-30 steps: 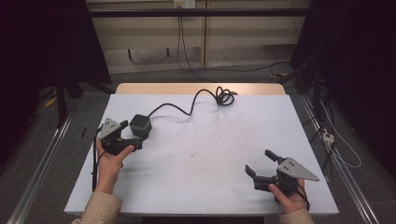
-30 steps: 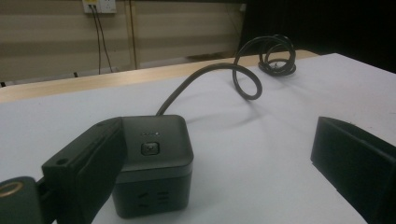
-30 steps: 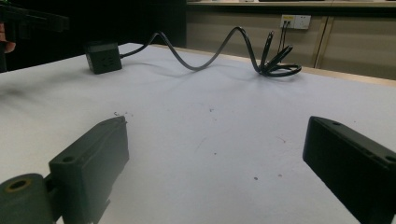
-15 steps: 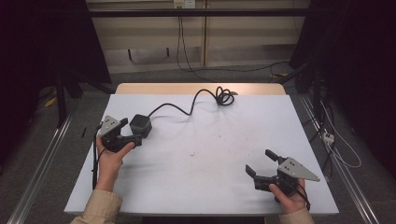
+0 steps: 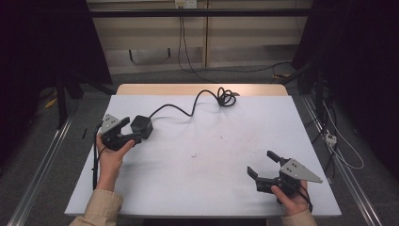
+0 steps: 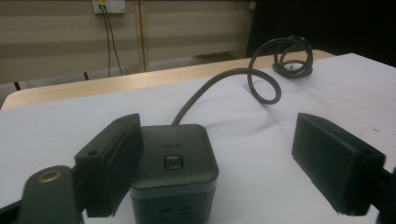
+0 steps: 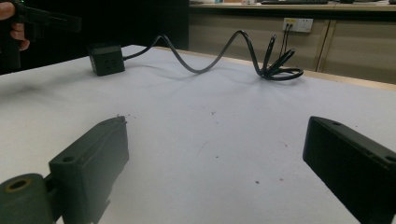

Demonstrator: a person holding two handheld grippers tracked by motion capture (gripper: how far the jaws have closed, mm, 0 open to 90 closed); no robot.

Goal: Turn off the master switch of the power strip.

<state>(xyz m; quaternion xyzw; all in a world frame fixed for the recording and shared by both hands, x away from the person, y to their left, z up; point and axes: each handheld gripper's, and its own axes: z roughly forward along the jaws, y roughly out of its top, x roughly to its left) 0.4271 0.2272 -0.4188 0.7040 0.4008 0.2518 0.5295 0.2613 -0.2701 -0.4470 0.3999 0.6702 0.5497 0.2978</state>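
A black cube-shaped power block sits at the left of the white table. Its black cable runs to a coil near the far edge. My left gripper is open, its jaws on either side of the cube; the left jaw is close against it and the right jaw stands well clear. At the front right, my right gripper is open above bare table, holding nothing.
A bare wooden strip borders the table's far edge. Beyond it, cables hang from a wall socket down to the floor. More cables and a plug strip lie on the floor to the right.
My left gripper has edged slightly away from the person, alongside the cube. The cube, the cable and the right gripper have stayed put.
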